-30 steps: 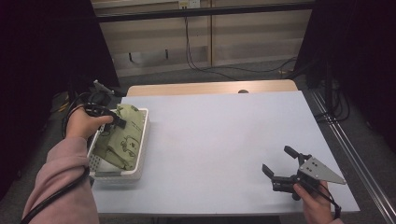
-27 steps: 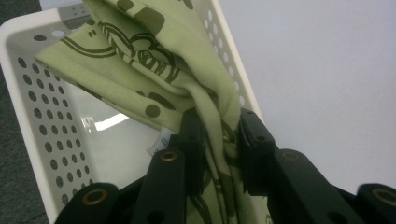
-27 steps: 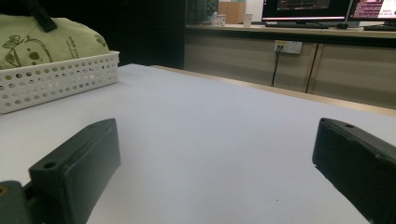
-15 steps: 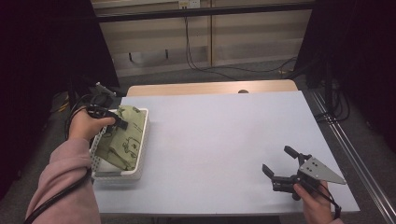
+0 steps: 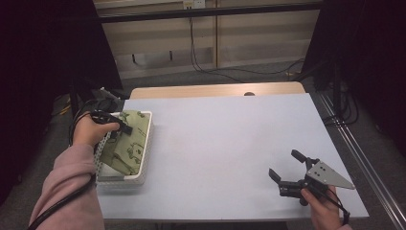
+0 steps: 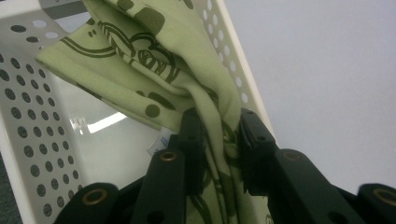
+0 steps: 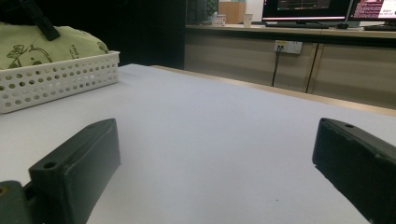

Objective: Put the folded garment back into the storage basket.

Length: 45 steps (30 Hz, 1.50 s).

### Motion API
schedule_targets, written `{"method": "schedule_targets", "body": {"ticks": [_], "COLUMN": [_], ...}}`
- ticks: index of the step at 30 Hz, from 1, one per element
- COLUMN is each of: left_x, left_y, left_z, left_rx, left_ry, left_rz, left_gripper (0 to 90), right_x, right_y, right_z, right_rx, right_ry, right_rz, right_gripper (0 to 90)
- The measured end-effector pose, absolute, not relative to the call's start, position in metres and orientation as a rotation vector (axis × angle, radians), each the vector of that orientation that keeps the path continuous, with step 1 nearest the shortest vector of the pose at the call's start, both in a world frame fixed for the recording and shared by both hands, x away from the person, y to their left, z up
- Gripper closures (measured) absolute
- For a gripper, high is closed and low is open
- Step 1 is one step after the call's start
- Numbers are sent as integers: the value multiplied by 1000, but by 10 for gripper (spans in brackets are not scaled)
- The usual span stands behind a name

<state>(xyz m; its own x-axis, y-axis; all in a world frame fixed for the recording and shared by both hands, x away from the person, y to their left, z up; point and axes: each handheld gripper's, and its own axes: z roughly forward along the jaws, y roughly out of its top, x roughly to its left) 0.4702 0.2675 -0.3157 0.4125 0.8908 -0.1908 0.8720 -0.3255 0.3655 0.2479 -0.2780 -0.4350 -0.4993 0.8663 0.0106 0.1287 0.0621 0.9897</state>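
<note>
Two black fingers of the left gripper (image 6: 218, 140) are pinching a bunched fold of light-green patterned cloth (image 6: 154, 60), which is draping into the white perforated plastic basket (image 6: 28, 135) just beyond them. Well apart, the right gripper (image 5: 288, 168) is resting with fingers spread wide over bare pale tabletop (image 5: 225, 143).

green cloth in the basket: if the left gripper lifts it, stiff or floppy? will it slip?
Likely floppy: the green cloth bunches into a thin rope between the left gripper jaws and drapes over the white basket rim. Probably light, so it should hang and unfold when raised. Slipping looks unlikely, since the jaws pinch a gathered fold.
</note>
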Motion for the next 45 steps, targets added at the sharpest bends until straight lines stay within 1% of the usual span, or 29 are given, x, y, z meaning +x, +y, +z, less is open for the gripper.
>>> {"method": "schedule_targets", "body": {"ticks": [5,11,13,20,24,27,30,36,37,38,40,41,45], "left_x": [470,470,471,470,469,470,470,469,470,469,470,469,469], "left_y": [266,266,266,265,264,265,265,266,268,266,269,268,269], "left_z": [-320,-323,-323,-328,-331,-332,-335,-338,-337,-339,-340,-341,-344], "left_rx": [2248,2268,2286,2267,2252,2271,2258,2251,2295,2247,2280,2257,2266], "left_ry": [1518,1509,1498,1513,1523,1508,1518,1516,1492,1522,1494,1516,1512], "left_rz": [41,74,57,81,59,48,67,56,45,52,67,61,73], "left_gripper": [739,739,739,738,737,737,736,734,734,733,731,731,729], "right_x": [248,248,248,248,248,248,248,248,248,248,248,248,248], "right_y": [-278,-278,-278,-278,-278,-278,-278,-278,-278,-278,-278,-278,-278], "right_z": [-435,-435,-435,-435,-435,-435,-435,-435,-435,-435,-435,-435,-435], "right_rx": [1002,1002,1004,1003,1002,1001,1003,1002,1004,1004,1005,1005,1000], "right_ry": [1712,1712,1712,1712,1712,1712,1712,1712,1713,1713,1712,1713,1712], "right_rz": [1492,1492,1492,1492,1492,1493,1492,1492,1487,1488,1488,1487,1493], "right_gripper": [5,5,5,5,5,5,5,5,5,5,5,5,5]}}
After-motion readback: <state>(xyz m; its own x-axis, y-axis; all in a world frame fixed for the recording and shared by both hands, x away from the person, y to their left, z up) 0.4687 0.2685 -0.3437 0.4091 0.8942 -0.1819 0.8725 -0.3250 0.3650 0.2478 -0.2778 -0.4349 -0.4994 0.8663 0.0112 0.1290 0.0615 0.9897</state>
